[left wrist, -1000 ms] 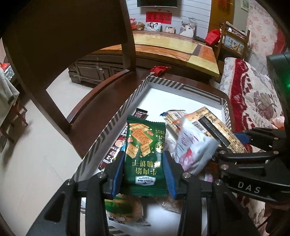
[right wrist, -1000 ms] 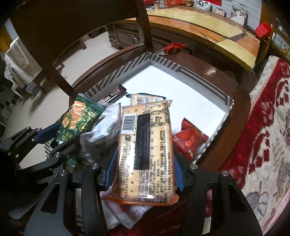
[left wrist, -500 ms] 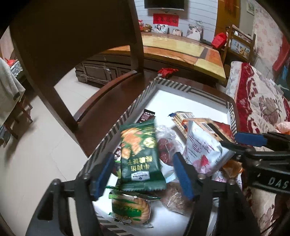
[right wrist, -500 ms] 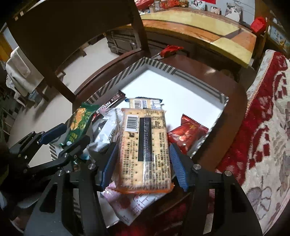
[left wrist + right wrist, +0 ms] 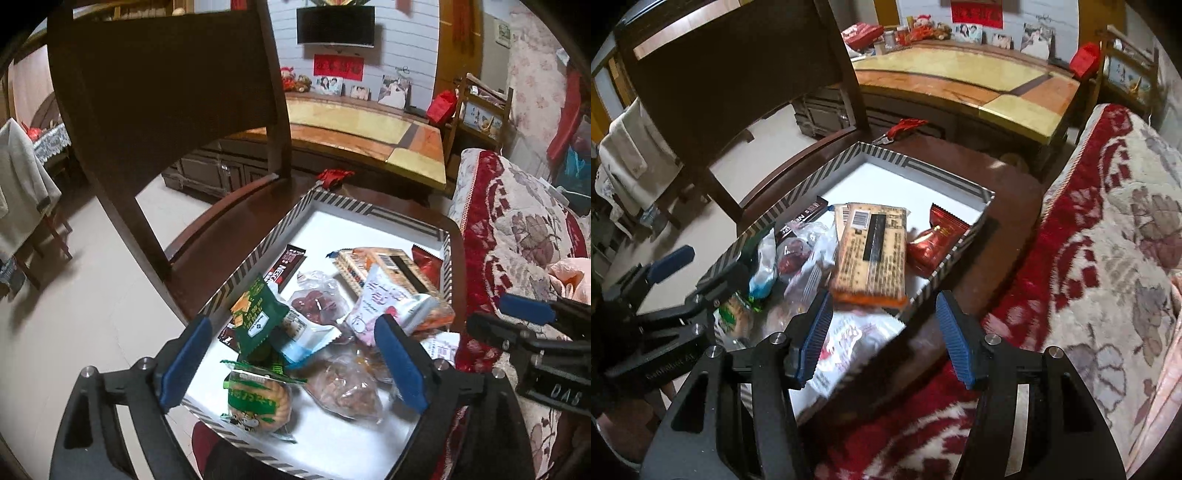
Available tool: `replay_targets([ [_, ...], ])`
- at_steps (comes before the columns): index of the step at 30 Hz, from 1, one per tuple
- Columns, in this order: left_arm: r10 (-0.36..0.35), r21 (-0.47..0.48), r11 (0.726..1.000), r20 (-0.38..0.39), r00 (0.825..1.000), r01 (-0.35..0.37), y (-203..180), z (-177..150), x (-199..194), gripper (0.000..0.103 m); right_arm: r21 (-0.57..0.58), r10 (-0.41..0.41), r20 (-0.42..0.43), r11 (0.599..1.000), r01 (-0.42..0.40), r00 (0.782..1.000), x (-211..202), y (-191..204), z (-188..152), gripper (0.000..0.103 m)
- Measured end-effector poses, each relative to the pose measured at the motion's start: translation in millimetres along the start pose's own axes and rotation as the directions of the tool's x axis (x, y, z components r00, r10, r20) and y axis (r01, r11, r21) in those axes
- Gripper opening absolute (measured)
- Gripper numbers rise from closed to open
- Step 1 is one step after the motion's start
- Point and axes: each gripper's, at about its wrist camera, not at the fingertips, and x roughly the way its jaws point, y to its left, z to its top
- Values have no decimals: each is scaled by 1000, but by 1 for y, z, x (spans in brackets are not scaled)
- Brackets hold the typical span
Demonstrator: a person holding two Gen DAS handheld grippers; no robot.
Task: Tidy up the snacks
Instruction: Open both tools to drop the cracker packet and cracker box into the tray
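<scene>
The left tongs (image 5: pixel 291 360) have just been opening and stand wide apart with nothing clamped; the green biscuit packet (image 5: pixel 256 319) lies loose in the striped tray (image 5: pixel 258 254). The right tongs (image 5: pixel 882 336) stand apart, empty, the cracker pack (image 5: pixel 873 254) resting in the tray. Both look light, crinkly and slippery; the crackers are probably brittle, so grip across the long edges.

Glossy plastic snack wrappers (image 5: pixel 258 317), polished wooden chair (image 5: pixel 207 240)

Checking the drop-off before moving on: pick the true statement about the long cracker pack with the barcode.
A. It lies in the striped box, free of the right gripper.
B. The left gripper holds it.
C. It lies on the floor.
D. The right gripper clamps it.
A: the cracker pack lies in the striped box, beyond the open right gripper, whose pads do not touch it.
</scene>
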Motion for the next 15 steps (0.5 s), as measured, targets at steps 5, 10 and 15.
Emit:
replay_targets([
  [5,1,13,1000,46,999,-2,-12,-6,-16,97,1,-17,34,1000,17,999,-18,-3,-19,58],
  [10,5,17,1000,73,997,-6,-21,-14,-31,102,22,-22,59,1000,21,998,-32,-7,-39,58],
  [15,44,38,998,103,994,-48,-27,-20,-44,103,29,-29,57,999,27,998,-42,-10,-54,58],
])
